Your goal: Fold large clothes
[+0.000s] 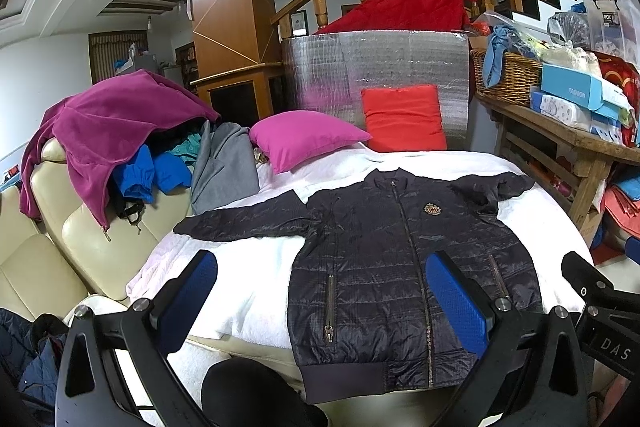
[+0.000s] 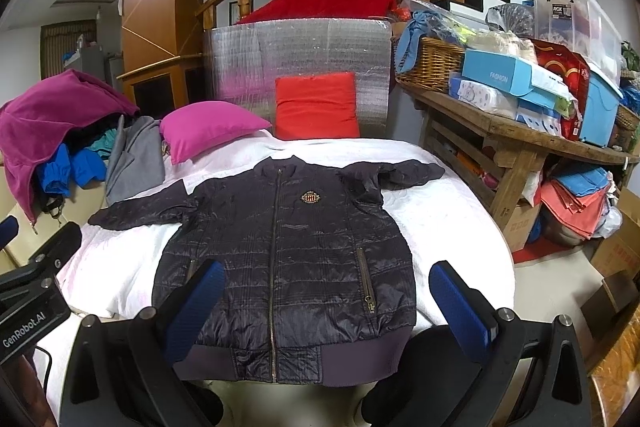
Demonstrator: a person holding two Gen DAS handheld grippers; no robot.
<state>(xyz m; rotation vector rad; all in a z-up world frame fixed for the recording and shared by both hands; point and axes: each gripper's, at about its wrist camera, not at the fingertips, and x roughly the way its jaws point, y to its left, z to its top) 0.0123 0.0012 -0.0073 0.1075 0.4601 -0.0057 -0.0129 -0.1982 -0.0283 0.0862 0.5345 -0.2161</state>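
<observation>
A dark navy quilted jacket lies flat and zipped, front up, on a white cover. Its left sleeve stretches out sideways; the right sleeve is bunched near the shoulder. A gold crest sits on the chest. My left gripper hovers open above the jacket's lower left part, blue pads wide apart, nothing between them. My right gripper hovers open over the hem, also holding nothing. The right gripper's black body shows at the right edge of the left wrist view.
A magenta cushion and a red cushion lie behind the jacket. Piled clothes cover a cream sofa at left. A wooden table loaded with boxes and a wicker basket stands at right. A silver insulation sheet and stair railing rise behind.
</observation>
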